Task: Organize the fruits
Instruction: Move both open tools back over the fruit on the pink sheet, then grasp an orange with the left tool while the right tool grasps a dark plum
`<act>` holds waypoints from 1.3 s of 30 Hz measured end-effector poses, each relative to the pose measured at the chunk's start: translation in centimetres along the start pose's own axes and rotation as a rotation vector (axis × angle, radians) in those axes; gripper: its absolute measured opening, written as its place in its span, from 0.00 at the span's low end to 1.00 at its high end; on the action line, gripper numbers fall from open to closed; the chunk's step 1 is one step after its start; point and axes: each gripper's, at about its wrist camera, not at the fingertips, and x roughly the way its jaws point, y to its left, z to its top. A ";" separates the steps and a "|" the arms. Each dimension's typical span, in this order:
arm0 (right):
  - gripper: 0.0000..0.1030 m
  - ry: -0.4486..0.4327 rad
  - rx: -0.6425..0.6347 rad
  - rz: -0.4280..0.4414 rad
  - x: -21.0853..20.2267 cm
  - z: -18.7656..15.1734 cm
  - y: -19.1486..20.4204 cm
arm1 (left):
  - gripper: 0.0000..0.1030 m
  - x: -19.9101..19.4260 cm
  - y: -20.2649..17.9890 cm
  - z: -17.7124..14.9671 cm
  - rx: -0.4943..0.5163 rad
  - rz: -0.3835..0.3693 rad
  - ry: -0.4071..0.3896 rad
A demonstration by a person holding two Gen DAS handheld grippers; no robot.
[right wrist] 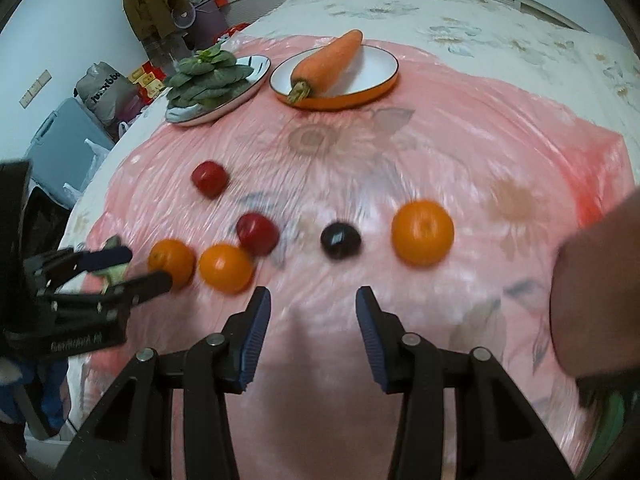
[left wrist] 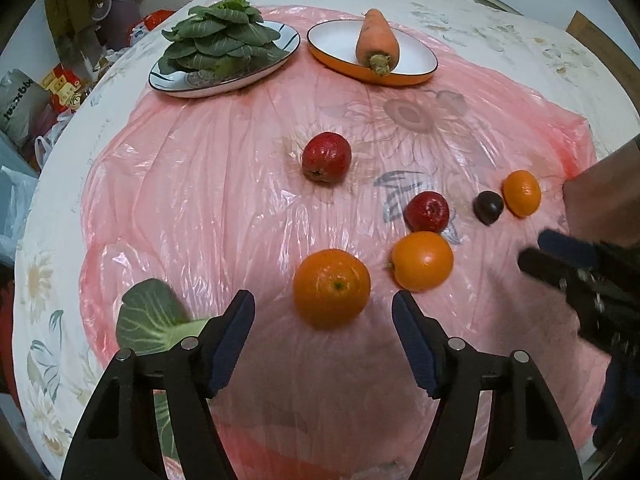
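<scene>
Loose fruit lies on a pink plastic sheet. In the left wrist view an orange sits just ahead of my open, empty left gripper. A second orange, a red apple, a dark plum and a third orange lie to its right, and another red apple farther off. My right gripper is open and empty, short of the plum and an orange. It also shows in the left wrist view.
At the back stand a plate of leafy greens and an orange-rimmed plate holding a carrot. A loose green leaf lies by my left fingers. A brown box stands at the right. Clutter lies beyond the table's left edge.
</scene>
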 end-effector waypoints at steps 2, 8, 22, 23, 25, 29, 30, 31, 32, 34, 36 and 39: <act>0.51 0.000 -0.001 -0.004 0.9 1.0 -0.3 | 0.61 0.4 0.1 0.1 -0.003 -0.003 0.006; 0.46 0.016 -0.031 -0.019 2.9 2.9 -0.8 | 0.59 1.2 0.6 0.3 -0.034 -0.018 0.024; 0.27 0.086 -0.121 -0.036 5.9 3.4 -0.8 | 0.48 2.6 0.7 0.4 -0.054 -0.047 0.052; 0.23 0.089 -0.121 -0.034 6.0 3.4 -0.9 | 0.46 2.6 0.7 0.4 -0.055 -0.052 0.053; 0.21 0.093 -0.128 -0.037 6.0 3.4 -0.8 | 0.41 2.6 0.6 0.4 -0.055 -0.061 0.053; 0.14 0.093 -0.132 -0.044 5.8 3.4 -0.7 | 0.38 2.3 0.5 0.4 -0.050 -0.066 0.047; 0.13 0.090 -0.128 -0.043 5.7 3.4 -0.8 | 0.38 2.3 0.5 0.4 -0.051 -0.068 0.047; 0.13 0.087 -0.125 -0.041 5.5 3.4 -0.8 | 0.37 2.1 0.6 0.2 -0.053 -0.071 0.045; 0.13 0.085 -0.123 -0.040 5.4 3.4 -0.7 | 0.37 2.0 0.7 0.2 -0.055 -0.072 0.043; 0.13 0.082 -0.124 -0.042 5.1 3.2 -0.5 | 0.37 1.6 0.9 0.1 -0.060 -0.076 0.036; 0.12 0.079 -0.120 -0.043 4.9 3.2 -0.5 | 0.37 1.3 1.1 0.0 -0.064 -0.081 0.028; 0.12 0.073 -0.107 -0.042 4.5 3.0 -0.5 | 0.37 0.6 1.3 0.0 -0.069 -0.088 0.012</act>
